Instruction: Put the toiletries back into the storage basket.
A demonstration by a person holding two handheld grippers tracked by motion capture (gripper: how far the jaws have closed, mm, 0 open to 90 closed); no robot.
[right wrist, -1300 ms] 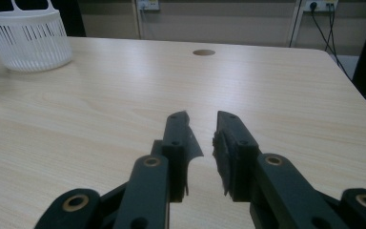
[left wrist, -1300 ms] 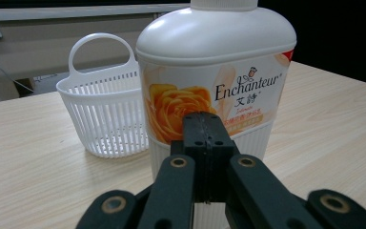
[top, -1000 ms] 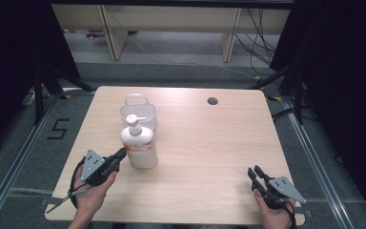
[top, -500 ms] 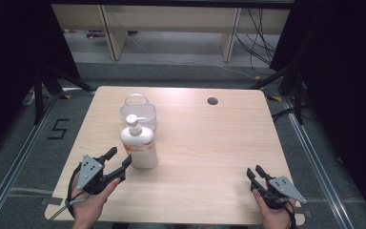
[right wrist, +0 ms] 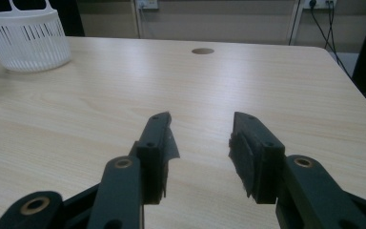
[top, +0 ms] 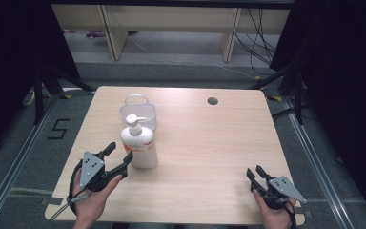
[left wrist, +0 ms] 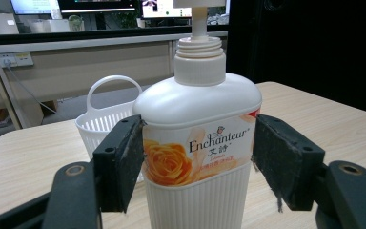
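Left gripper (top: 116, 155) spread wide around pump bottle (top: 139, 143); right gripper (top: 256, 173) parted, empty, lower right.

Bottle stands left of centre on wood table (top: 209, 143), white basket (top: 138, 112) just behind it. Pump head cut off in left gripper view; pads (left wrist: 124, 155) flank the bottle, possibly not touching. Shelving and cables beyond.

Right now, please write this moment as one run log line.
left gripper: open, jaws either side of pump bottle | right gripper: open, idle | basket: behind bottle
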